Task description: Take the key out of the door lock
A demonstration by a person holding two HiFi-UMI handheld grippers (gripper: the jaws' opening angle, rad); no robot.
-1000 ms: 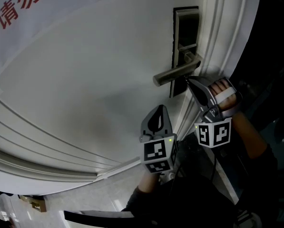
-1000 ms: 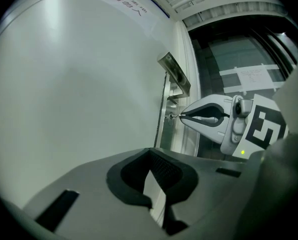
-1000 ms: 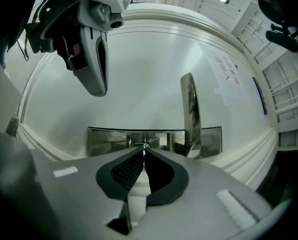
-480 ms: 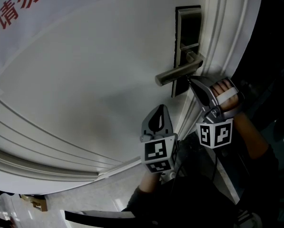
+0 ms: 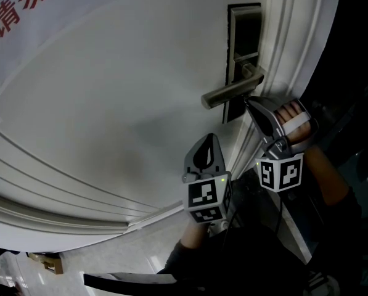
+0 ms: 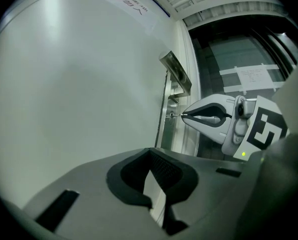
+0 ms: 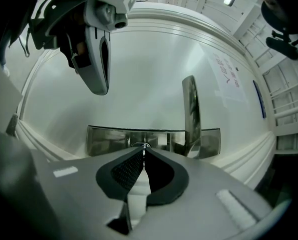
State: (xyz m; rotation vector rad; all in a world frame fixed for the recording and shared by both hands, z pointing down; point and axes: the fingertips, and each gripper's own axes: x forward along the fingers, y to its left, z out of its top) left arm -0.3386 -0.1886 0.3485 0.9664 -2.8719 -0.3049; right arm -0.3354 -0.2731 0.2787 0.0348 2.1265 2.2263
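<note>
Surveying the head view: one white door [image 5: 110, 103] carries one lock plate [image 5: 245, 36] at 1 o'clock, with one lever handle [image 5: 228, 94] pointing toward 8 o'clock. Two grippers are noted. The right gripper [image 5: 248, 102] has its tips at the plate just under the handle, and the left gripper [image 5: 207, 138] sits at its 7 o'clock, apart from the lock. Left gripper view: its own jaws are pressed together on nothing. At 1 o'clock one key [image 6: 175, 115] stands out of the lock, long axis square to the door face, outer end toward 3 o'clock, pinched at the right gripper's tips. Right gripper view: the jaws are closed on the key at the plate, centre frame, and the handle rises toward 12 o'clock.
</note>
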